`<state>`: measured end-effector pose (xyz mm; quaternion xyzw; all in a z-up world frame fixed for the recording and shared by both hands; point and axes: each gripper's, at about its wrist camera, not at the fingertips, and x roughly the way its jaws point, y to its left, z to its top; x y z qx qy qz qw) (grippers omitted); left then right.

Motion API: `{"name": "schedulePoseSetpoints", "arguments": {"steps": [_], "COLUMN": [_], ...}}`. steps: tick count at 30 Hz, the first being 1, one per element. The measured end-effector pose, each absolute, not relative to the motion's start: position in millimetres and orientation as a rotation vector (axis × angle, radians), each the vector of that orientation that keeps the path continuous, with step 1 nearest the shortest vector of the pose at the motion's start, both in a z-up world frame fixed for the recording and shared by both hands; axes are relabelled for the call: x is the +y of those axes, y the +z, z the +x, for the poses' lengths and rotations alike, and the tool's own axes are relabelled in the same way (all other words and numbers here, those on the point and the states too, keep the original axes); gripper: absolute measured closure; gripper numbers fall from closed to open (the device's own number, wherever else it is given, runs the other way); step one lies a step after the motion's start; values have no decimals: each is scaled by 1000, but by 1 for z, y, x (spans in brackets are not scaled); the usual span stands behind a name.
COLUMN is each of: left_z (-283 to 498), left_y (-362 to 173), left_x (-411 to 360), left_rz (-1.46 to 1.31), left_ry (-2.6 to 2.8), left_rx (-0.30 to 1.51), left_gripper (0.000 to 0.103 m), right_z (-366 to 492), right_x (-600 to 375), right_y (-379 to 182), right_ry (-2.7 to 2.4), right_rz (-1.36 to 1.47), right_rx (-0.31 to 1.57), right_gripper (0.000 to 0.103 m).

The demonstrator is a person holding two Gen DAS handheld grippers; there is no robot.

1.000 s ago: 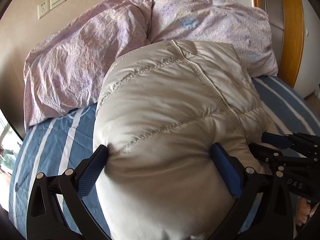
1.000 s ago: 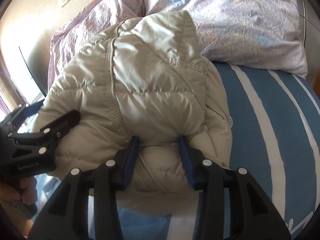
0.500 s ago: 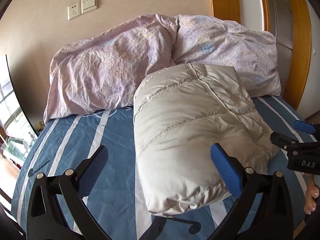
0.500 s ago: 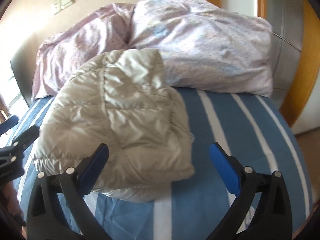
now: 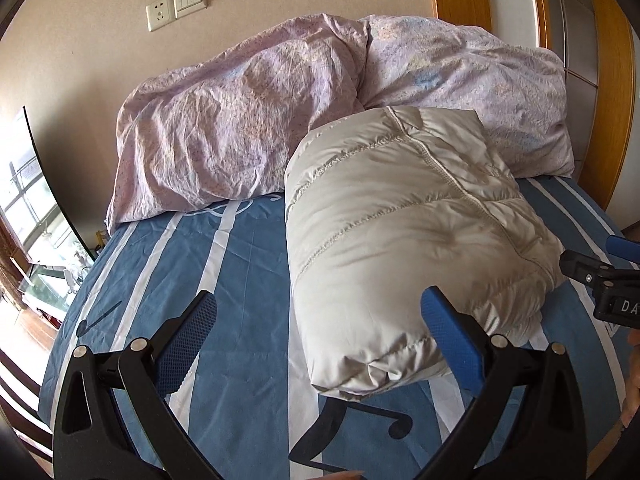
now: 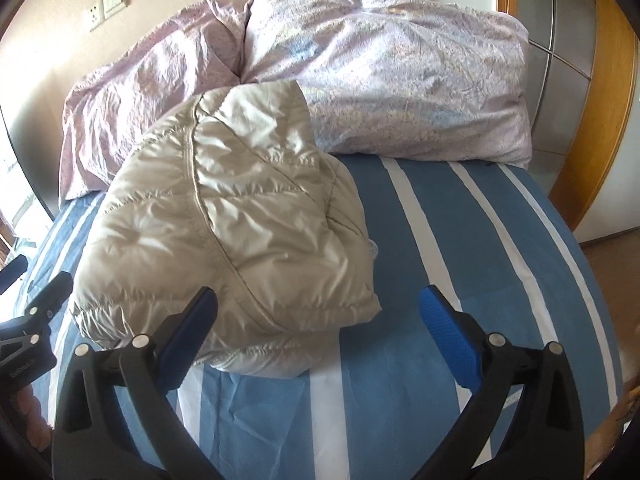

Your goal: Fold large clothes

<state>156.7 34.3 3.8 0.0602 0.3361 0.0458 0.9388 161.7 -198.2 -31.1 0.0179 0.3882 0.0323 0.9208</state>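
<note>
Left wrist view shows the left gripper [image 5: 318, 322] spread wide with the folded puffer jacket [image 5: 404, 236] just ahead on the striped bedsheet [image 5: 240, 264], while the right gripper [image 6: 318, 322] is equally wide.

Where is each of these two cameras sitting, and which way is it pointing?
Left wrist: rides the left gripper, facing the headboard across the blue striped bed; its open fingers frame the folded beige puffer jacket; the right gripper shows at the edge.
Right wrist: rides the right gripper, facing likewise; its fingers are open, and the left gripper shows at the edge.
Shared: jacket, lilac quilt, wall socket.
</note>
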Motion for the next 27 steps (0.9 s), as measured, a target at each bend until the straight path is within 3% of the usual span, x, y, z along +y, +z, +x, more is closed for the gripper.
{"name": "schedulePoseSetpoints", "arguments": {"steps": [27], "left_z": [109], "left_y": [6], "left_x": [42], "left_rz": [51], "left_ry": [83], "left_rx": [851], "left_gripper": [1], "right_z": [91], "right_x": [-166], "right_y": [-20], "right_ry": [126], "right_rz": [-41], "right_rx": [886], "right_gripper": [2]}}
